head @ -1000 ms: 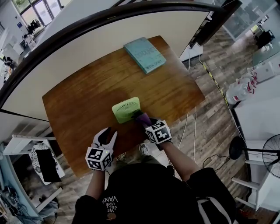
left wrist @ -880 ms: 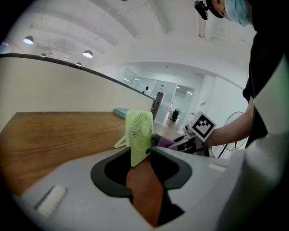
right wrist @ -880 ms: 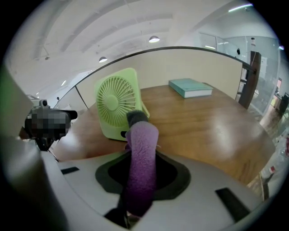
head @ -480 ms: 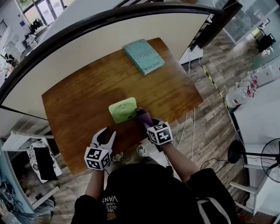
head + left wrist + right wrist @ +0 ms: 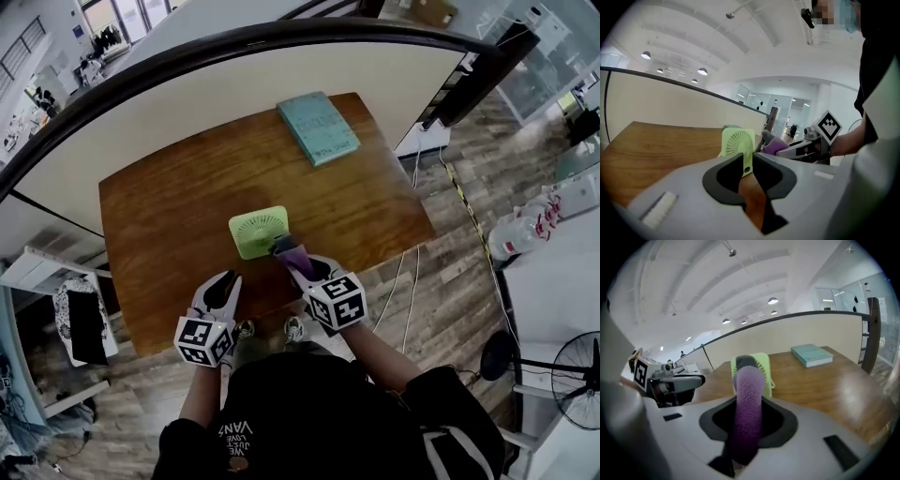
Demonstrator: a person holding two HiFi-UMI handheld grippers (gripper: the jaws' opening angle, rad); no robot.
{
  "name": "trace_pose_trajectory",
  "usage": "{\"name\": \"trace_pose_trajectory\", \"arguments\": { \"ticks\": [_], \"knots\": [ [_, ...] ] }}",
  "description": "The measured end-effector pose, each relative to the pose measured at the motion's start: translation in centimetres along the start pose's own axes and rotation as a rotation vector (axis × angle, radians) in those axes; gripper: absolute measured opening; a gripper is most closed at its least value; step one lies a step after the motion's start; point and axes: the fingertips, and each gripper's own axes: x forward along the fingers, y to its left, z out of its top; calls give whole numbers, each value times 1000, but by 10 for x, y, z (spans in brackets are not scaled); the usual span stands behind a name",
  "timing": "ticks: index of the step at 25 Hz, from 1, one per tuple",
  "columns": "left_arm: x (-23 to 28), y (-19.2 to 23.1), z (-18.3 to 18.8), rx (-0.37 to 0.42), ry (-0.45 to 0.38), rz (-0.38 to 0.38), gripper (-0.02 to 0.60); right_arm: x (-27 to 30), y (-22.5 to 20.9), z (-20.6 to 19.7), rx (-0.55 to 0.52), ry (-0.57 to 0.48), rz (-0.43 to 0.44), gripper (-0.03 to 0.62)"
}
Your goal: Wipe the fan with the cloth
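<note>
1. Left gripper (image 5: 222,283) hovers over the near edge of the table (image 5: 159,225). Its jaws have just been closing but are not yet together, and bare wood shows through the narrow gap.
2. Right gripper (image 5: 302,270) pinches the purple cloth (image 5: 749,394), which sticks out ahead as a roll.
3. The cloth's tip is at the near right corner of the green fan (image 5: 258,231), mid-table.
4. A teal book (image 5: 319,127) lies at the far edge.

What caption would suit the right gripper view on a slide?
Right gripper clamps a purple cloth in front of the green fan on a wooden table, teal book beyond.
</note>
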Motion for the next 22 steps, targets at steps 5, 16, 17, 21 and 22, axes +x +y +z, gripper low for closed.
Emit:
{"name": "trace_pose_trajectory", "arguments": {
  "ticks": [5, 16, 17, 21, 22],
  "knots": [
    [-12, -16, 6, 4, -51, 51, 18, -13, 11, 11, -41, -34, 59, 100],
    [-40, -26, 17, 33, -76, 62, 11, -47, 21, 25, -43, -119, 50, 100],
    [-44, -26, 17, 35, -79, 57, 11, -48, 24, 25, -41, -124, 45, 100],
    [-64, -23, 15, 39, -71, 24, 11, -52, 43, 24, -14, -145, 17, 100],
    [-69, -22, 15, 43, -64, 13, 11, -54, 49, 24, -6, -152, 9, 100]
  ]
}}
